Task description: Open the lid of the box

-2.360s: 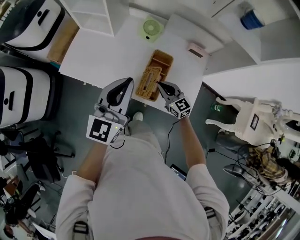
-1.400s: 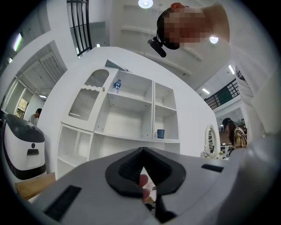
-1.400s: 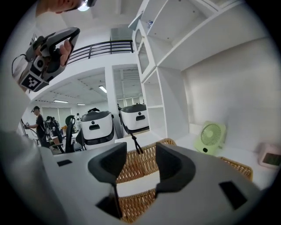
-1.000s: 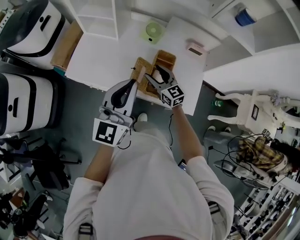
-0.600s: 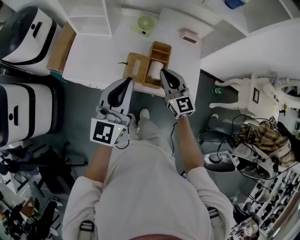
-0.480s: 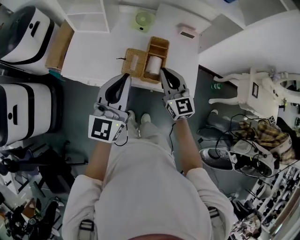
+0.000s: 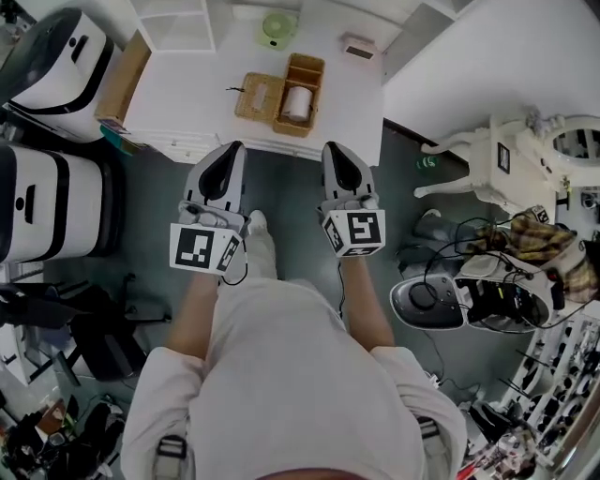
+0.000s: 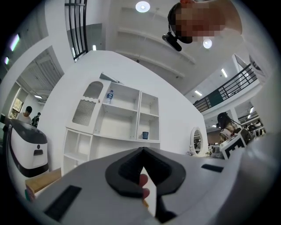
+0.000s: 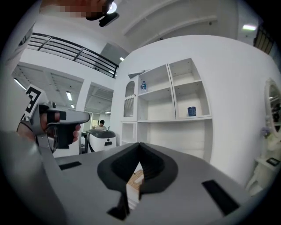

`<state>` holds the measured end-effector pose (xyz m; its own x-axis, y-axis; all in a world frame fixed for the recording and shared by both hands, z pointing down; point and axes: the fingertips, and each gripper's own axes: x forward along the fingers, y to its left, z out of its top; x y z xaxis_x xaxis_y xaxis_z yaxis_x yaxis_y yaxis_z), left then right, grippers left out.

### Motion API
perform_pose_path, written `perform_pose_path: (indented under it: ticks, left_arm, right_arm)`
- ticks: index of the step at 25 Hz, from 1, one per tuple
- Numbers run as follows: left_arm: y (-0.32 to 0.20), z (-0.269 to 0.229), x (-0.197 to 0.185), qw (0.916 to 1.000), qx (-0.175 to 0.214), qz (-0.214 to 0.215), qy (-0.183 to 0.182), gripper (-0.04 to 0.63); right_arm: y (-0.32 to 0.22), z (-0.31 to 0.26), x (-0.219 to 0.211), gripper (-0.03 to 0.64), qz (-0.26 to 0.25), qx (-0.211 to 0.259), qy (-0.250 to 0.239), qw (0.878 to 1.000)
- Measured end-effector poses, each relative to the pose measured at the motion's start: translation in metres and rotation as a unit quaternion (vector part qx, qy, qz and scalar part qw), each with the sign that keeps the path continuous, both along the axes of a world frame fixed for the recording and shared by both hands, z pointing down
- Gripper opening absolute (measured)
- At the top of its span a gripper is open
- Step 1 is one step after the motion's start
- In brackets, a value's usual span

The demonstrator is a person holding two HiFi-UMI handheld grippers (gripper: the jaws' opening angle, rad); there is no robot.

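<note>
The wicker box (image 7: 302,82) stands open on the white table (image 7: 187,94), with a white roll (image 7: 296,103) inside it. Its wicker lid (image 7: 259,97) lies flat on the table, against the box's left side. Both grippers hang over the floor, short of the table's near edge and apart from the box. My left gripper (image 7: 233,148) is shut with nothing in it. My right gripper (image 7: 334,148) is shut and empty too. In the right gripper view, a bit of the wicker box (image 9: 137,176) shows through the gap under the closed jaws.
At the back of the table are a small green fan (image 7: 275,26) and a pale device (image 7: 359,50). A white shelf unit (image 7: 178,14) and a cardboard box (image 7: 122,80) stand to the left, near two white machines (image 7: 37,197). A white stool (image 7: 487,155) stands on the right.
The right gripper was over the box with its jaws open; it has let the lid lie beside the box, shut, and drawn back. Both grippers are now off the table's edge.
</note>
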<state>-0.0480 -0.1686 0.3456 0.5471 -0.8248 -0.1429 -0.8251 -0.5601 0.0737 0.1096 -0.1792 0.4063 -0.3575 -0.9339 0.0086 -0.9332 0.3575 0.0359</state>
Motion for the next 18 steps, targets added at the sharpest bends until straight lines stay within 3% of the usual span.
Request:
perform_pose_path:
  ticks: [10,18]
  left_arm:
    - [0.170,-0.011,0.019,0.9996,-0.007,0.001,-0.026,-0.003]
    - [0.244,-0.025,0.014,0.9994,0.006,0.013,-0.033,-0.005]
  right_arm:
    - [0.171,-0.024,0.008,-0.002,0.024,0.004,0.019,1.000]
    - [0.256,-0.049,0.002,-0.002,0.053,0.023,0.012,0.998]
